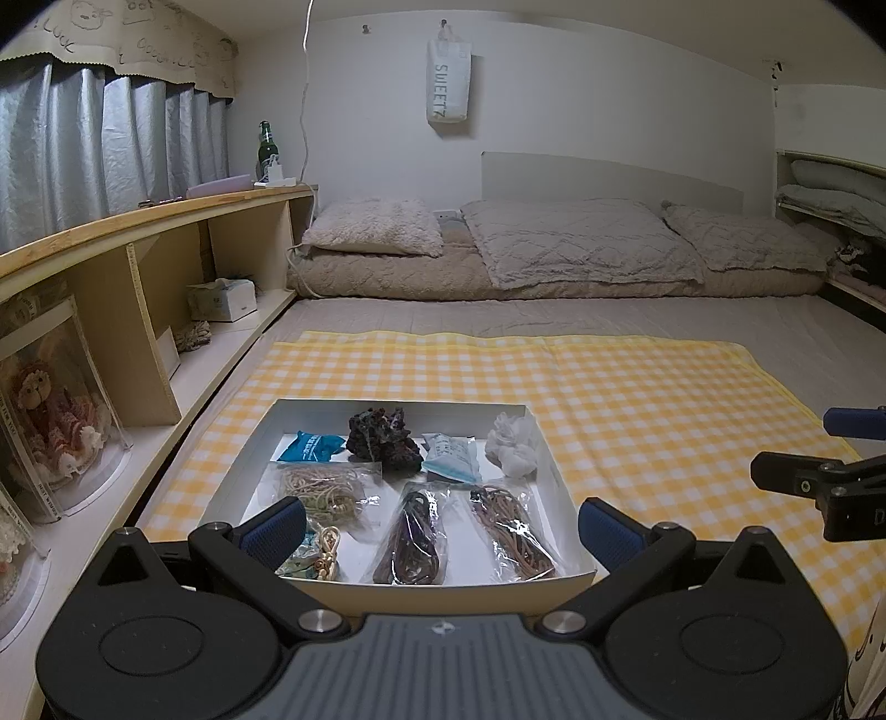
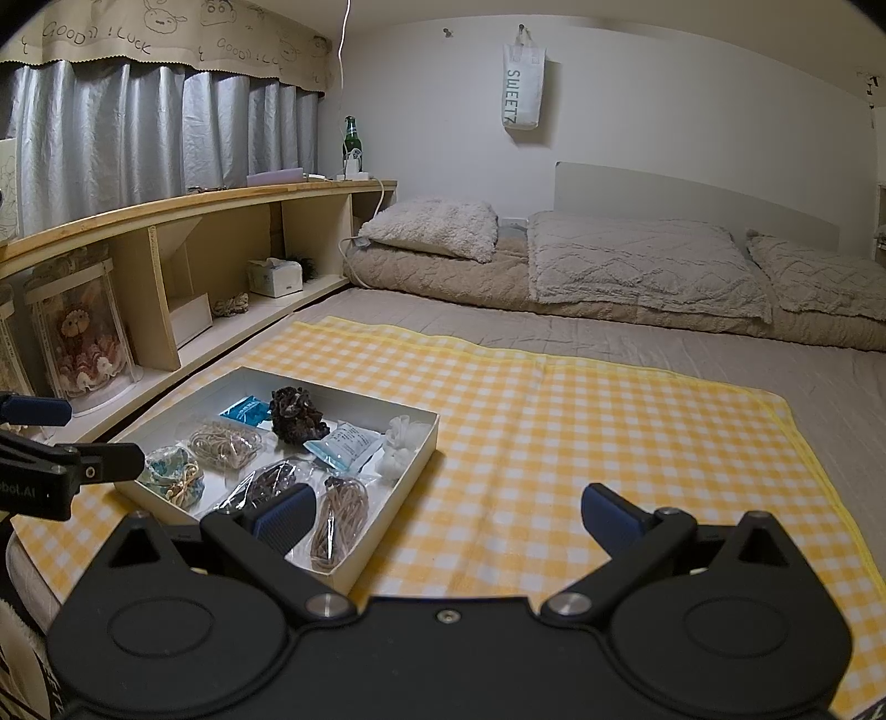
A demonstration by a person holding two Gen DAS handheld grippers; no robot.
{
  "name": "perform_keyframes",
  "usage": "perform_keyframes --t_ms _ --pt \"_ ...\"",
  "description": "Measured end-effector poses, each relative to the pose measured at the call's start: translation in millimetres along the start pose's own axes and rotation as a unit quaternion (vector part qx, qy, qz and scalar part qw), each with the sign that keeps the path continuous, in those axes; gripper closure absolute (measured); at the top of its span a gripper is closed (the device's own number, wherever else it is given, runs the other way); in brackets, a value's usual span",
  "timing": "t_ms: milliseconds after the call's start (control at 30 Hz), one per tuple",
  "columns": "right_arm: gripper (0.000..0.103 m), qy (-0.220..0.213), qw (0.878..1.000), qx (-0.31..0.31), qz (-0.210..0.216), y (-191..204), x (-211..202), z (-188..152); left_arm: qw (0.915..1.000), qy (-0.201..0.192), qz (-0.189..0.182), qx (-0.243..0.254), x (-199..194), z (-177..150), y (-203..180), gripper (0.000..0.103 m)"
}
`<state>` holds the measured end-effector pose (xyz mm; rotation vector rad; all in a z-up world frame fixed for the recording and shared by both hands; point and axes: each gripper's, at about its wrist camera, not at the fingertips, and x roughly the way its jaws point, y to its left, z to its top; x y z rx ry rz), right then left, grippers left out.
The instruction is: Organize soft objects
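Two grippers, left and right, jaws open, empty; wall bag reads "SWEETZ", possibly; valance "GOOD LUCK"

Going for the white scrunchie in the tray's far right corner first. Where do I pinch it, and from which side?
Pinch the upper puff of the white scrunchie, coming from above and the tray's open middle. It sits bunched against the right wall of the tray, so a finger probably won't fit on that side. The right gripper is open and looks nearer; the wrapped packet lies close on the left.
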<state>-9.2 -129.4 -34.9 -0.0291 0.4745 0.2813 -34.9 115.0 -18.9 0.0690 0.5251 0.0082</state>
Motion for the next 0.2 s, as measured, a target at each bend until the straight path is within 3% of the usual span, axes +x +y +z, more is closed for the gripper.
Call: perform_keyframes --t_ms 200 --pt "0.000 0.000 1.000 0.000 0.000 -0.6 0.8 -1.0 1.0000 0.000 0.001 0.000 0.9 0.0 0.6 0.000"
